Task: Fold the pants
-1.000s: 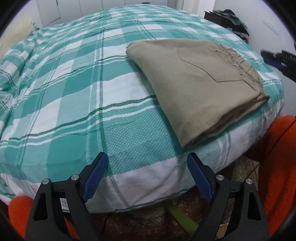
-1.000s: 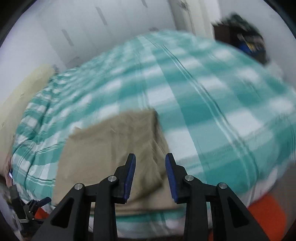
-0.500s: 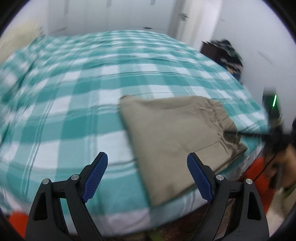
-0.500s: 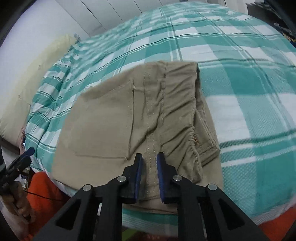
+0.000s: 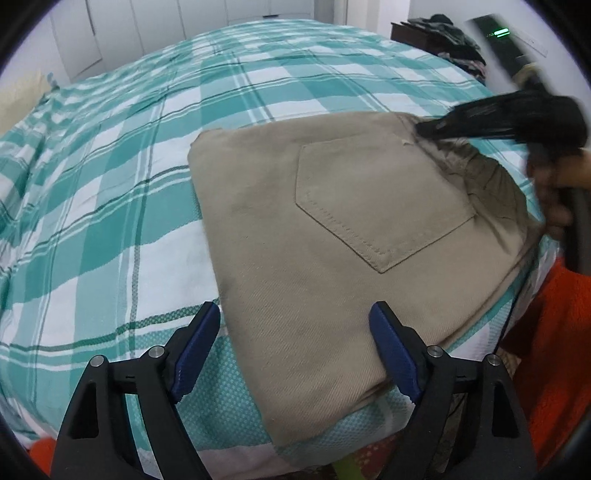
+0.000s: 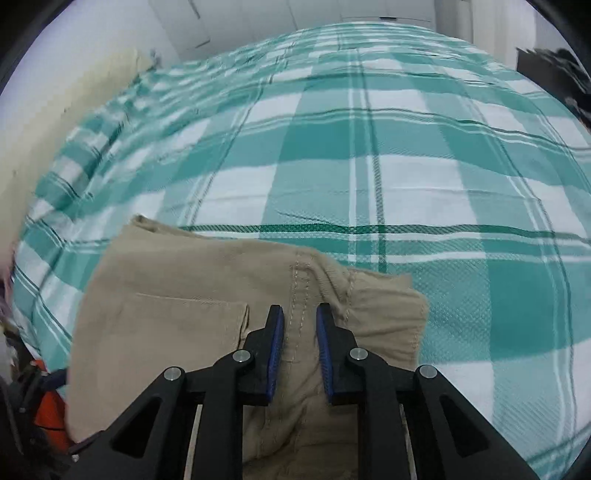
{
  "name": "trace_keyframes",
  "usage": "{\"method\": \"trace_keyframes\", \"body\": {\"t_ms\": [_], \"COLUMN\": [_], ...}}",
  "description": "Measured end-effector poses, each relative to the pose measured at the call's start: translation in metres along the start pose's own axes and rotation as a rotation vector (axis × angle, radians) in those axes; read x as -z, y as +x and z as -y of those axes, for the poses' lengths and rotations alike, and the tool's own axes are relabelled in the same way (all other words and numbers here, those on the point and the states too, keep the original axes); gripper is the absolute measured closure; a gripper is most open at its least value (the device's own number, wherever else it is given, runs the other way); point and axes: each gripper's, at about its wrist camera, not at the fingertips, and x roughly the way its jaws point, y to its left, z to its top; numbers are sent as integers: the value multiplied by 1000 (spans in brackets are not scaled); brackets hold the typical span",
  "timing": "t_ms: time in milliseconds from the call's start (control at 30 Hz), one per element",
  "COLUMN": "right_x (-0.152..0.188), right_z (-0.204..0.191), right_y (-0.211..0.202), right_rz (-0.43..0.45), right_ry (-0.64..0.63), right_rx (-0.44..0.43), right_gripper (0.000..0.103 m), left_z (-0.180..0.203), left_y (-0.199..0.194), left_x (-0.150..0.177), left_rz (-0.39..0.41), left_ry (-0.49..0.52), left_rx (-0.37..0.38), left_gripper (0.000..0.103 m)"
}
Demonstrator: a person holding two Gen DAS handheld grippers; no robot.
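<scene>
Folded beige pants [image 5: 280, 236] lie near the front edge of a bed, back pocket [image 5: 376, 206] facing up. My left gripper [image 5: 293, 314] hovers over the folded edge nearest me with its jaws wide apart and closing slightly, nothing pinched. My right gripper [image 6: 300, 310] points down at the rumpled waistband [image 6: 369, 306]. Its jaws stand narrowly apart and are opening, and a stitched seam shows in the gap without the pads visibly pressing it. In the left wrist view the right gripper [image 5: 424, 129] appears blurred at the waistband, held by a person's hand [image 5: 554, 192].
The bed carries a teal and white checked cover [image 5: 110, 184]. Orange fabric [image 5: 554, 332] lies below the bed's front edge at the right. A dark cabinet piled with clothes [image 5: 443, 29] stands at the back right. A cream pillow [image 6: 74, 110] lies at the left, with white wardrobe doors behind.
Both grippers have moved in over the pants. The right one dropped onto the waistband after its jaws narrowed, and the waistband corner is now more rumpled. The left jaws stay wide.
</scene>
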Motion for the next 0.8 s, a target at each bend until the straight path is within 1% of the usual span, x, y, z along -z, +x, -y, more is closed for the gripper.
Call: {"method": "trace_keyframes", "body": {"t_ms": [67,133,167,233,267,300,333,367,433,533,600,700,733,800], "right_x": [4,16,28,48,63,75,88,102,115,110,111,113,112,116], "right_z": [-2,-10,-16,-23,-24,-27,-26,-23,-19,-26,-27,-25,-24,-20], "right_y": [-25,-55,-70,-81,-79,-70,-57,-45,-46,-45,-44,-44,-45,-47], "right_rz": [39,86,100,105,88,54,7,-5,70,68,70,82,84,98], "right_ry": [12,-26,-59,-98,-118,-130,-133,-122,-103,-111,-125,-119,-115,-102], "right_rx": [-17,-43,-54,-63,-55,-36,-16,-21,-24,8,13,-1,-5,-27], "right_gripper": [84,84,84,81,79,78,80,80,80,80,80,80,80,79], "left_z": [2,3,3,3,3,3,5,4,5,4,3,-3,-5,-15], "left_y": [1,1,1,0,0,0,2,2,2,3,3,2,2,1], "left_x": [2,1,1,2,3,3,4,3,3,2,2,3,4,7], "left_rz": [0,-5,-6,-7,-7,-9,-17,-14,-13,-18,-17,-18,-21,-38], "left_ry": [-12,-18,-19,-26,-28,-29,-25,-23,-16,-22,-26,-49,-59,-104], "left_rx": [-3,-6,-6,-5,-5,-3,-6,-10,-19,-16,-14,10,18,56], "left_gripper": [17,17,17,16,16,16,16,16,16,15,14,12,10,9]}}
